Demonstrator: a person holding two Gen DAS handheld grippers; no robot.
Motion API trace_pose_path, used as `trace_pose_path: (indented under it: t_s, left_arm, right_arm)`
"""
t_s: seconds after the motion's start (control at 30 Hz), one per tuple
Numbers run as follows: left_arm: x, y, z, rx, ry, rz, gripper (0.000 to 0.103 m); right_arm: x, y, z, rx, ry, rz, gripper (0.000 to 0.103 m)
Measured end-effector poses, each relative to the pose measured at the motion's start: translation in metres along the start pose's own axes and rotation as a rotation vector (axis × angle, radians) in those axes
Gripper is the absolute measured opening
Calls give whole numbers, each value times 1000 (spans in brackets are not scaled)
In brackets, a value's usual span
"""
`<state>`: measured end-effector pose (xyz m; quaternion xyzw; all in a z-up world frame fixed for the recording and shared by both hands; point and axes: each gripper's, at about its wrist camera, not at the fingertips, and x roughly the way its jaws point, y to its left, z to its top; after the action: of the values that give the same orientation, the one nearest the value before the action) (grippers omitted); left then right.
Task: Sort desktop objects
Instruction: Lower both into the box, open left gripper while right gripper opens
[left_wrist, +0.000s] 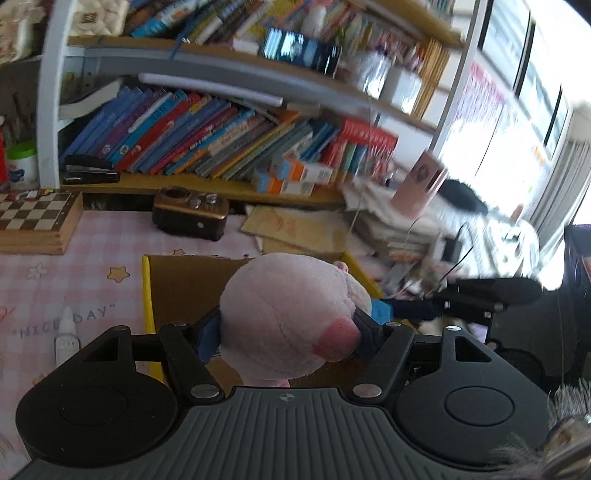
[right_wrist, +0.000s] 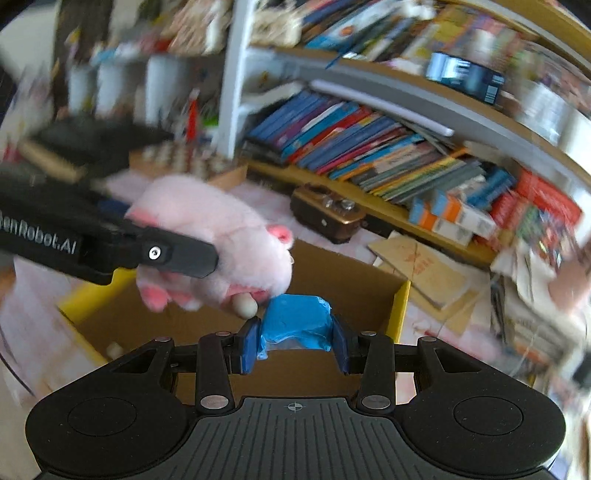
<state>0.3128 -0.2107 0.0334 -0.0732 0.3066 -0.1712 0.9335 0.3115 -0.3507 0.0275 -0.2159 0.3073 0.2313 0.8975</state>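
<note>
Up close, the left gripper (left_wrist: 286, 332) is clamped half-wide on a pink plush pig (left_wrist: 295, 317), the right gripper (right_wrist: 295, 343) pinches a crumpled blue packet (right_wrist: 295, 321) (narrow grip); both hang above an open cardboard box (right_wrist: 369, 288) on the pink checked tablecloth (left_wrist: 55, 273)

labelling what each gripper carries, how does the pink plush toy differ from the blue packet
The pink plush toy is fuzzy, rounded and bulky, bulging well beyond the left gripper; the blue packet is smooth, shiny, crinkled and small, fitting between the fingers of the right gripper. The toy is pale pink with darker pink patches; the packet is one solid blue. Both are clamped and held over the open cardboard box.
</note>
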Motion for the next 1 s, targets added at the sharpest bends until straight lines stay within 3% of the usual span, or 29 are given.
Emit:
trace_pose_path:
  t_s: [0.4, 0.53, 0.67, 0.9, 1.0]
  left_arm:
    - [96, 1, 12, 152, 275, 90, 70]
    - [101, 0, 8, 168, 322, 94, 71]
    - [100, -4, 6, 183, 325, 91, 79]
    - [83, -4, 13, 156, 259, 75, 90]
    - [66, -7, 18, 167, 212, 74, 100]
  right_arm:
    - [96, 13, -1, -466, 261, 66, 40]
    - [111, 7, -5, -438, 323, 128, 40]
    - [109, 5, -6, -413, 330, 156, 40]
    - [91, -5, -1, -336, 268, 174, 41]
    - [73, -16, 2, -260, 215, 163, 43]
